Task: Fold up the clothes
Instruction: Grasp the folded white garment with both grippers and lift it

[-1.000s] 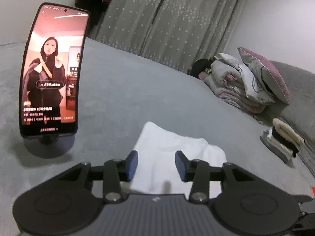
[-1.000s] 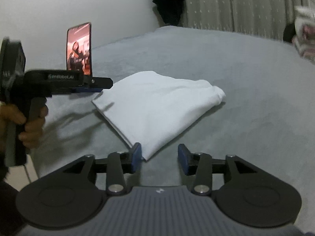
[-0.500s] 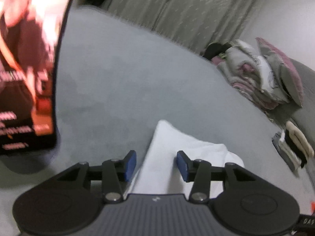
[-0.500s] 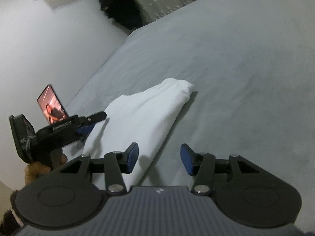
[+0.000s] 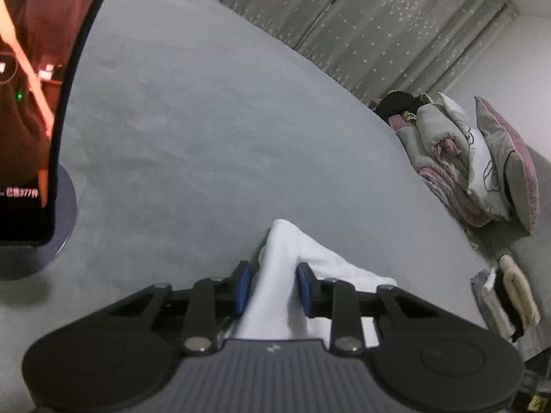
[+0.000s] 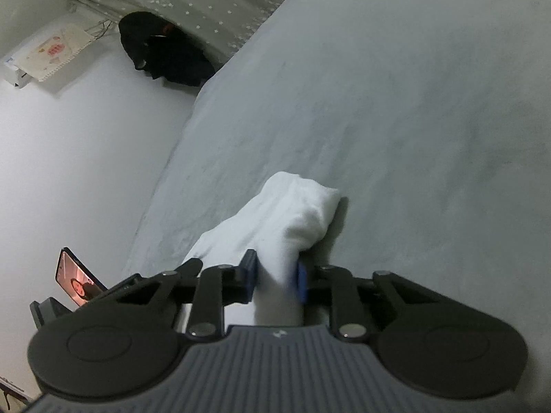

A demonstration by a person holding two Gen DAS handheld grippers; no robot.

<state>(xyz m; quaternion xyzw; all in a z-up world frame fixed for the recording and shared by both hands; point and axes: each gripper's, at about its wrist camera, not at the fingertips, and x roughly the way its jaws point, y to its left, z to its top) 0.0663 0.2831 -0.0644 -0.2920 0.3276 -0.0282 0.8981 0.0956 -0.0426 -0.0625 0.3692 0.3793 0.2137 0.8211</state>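
i have the white garment (image 5: 279, 275) lying on the grey bed (image 5: 206, 137), already folded into a compact pad, and i'm taking it at two places at once. my left tool (image 5: 272, 287) has a raised ridge of the cloth between its blue pads (image 5: 242, 285); the jaws are closing, and the fabric bunches up between them, so i read it as pinching the cloth at the near edge. my right tool (image 6: 275, 280) is doing the same on its side: jaws closing on a thick wad of the garment (image 6: 292, 220), with the rolled end of the fold sticking out beyond the fingertips and resting on the bed. i judge the two-point hold is there so the folded layers stay stacked when i lift or turn the piece over, since one pinch alone would let the far half sag open. the phone (image 5: 31, 103) on its round stand sits just to the left of my left tool, close enough that a wide swing could knock it. a stack of folded clothes (image 5: 506, 299) waits well apart at the right edge of the bed, near the pillows (image 5: 482, 161), which looks like where this piece should end up.
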